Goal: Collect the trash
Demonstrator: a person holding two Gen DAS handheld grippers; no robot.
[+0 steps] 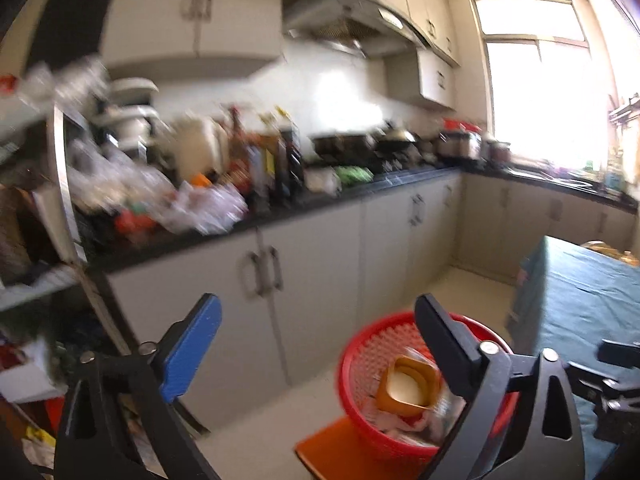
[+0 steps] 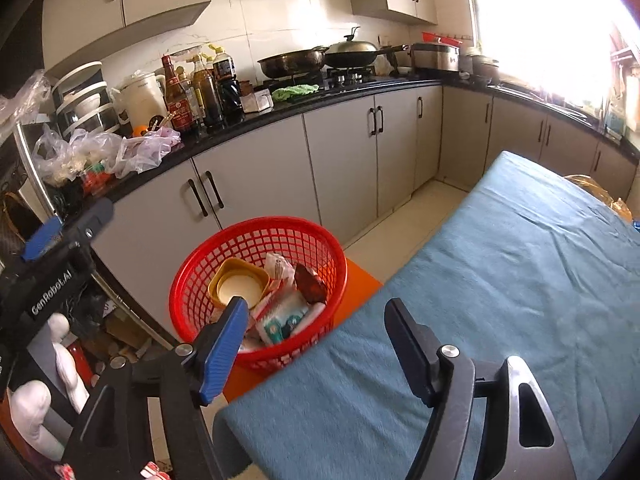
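A red mesh basket (image 2: 256, 236) stands on an orange stool (image 2: 360, 280) beside the table's near corner. In it lie a yellow square lid (image 2: 238, 286), white wrappers (image 2: 280, 316) and a dark red wrapper (image 2: 310, 286). My right gripper (image 2: 316, 306) is open and empty, over the table's edge next to the basket. My left gripper (image 1: 316, 308) is open wide with nothing between its fingers, aimed at the cabinets, with the basket (image 1: 360, 364) low to its right. From the right wrist view the left gripper (image 2: 68, 226) is left of the basket. The left wrist view is blurred.
A teal cloth covers the table (image 2: 500, 280), with an orange bag (image 2: 600, 196) at its far end. The black counter (image 2: 280, 116) carries sauce bottles (image 2: 200, 88), plastic bags (image 2: 120, 148) and woks (image 2: 320, 60). A cluttered shelf (image 1: 36, 240) stands at the left. A white-gloved hand (image 2: 64, 356) is low left.
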